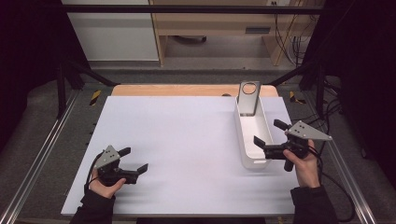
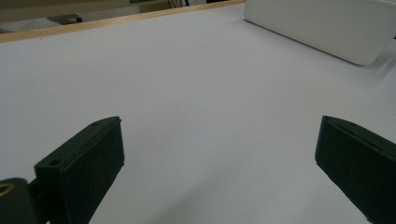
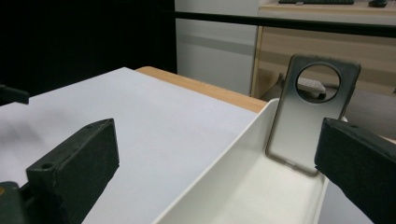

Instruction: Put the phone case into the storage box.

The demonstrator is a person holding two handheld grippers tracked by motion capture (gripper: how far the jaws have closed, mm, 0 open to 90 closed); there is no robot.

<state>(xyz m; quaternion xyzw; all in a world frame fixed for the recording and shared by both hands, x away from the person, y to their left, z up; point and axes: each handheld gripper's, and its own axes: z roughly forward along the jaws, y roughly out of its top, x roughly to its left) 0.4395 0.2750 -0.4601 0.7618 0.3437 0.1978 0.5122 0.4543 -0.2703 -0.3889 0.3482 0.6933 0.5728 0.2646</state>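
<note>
White plastic bin [image 1: 252,140], long and narrow, sits on the counter [image 1: 187,149] toward its right side; all places below are taken from this bin.

Right claw [image 1: 267,134]: jaws spread wide, released, holding nothing. It hangs at the bin's near end; one jaw sits over the bin's inside, the other just outside its right wall. Whether either jaw touches the rim cannot be told. In the right gripper view the bin's open trough [image 3: 243,186] runs between the two jaws.

Phone case [image 1: 248,98]: grey, translucent, with a round cutout near the top. It stands tilted against the bin's far end wall, its lower edge down inside the bin [image 3: 308,121].

Left claw [image 1: 133,159]: well to the left of the bin, low over the bare counter near the front edge. Jaws wide apart, empty. In the left gripper view the bin's outer wall [image 2: 322,28] lies ahead and to the right.

Open room: a broad bare stretch of counter between the left claw and the bin.

Surface: pale lavender-white sheet, matte, on a wooden top whose edge [image 1: 187,89] shows beyond the bin. Metal rails [image 1: 42,154] flank the counter. Behind: dark floor, wooden furniture [image 1: 210,28], loose cables [image 1: 292,42].
</note>
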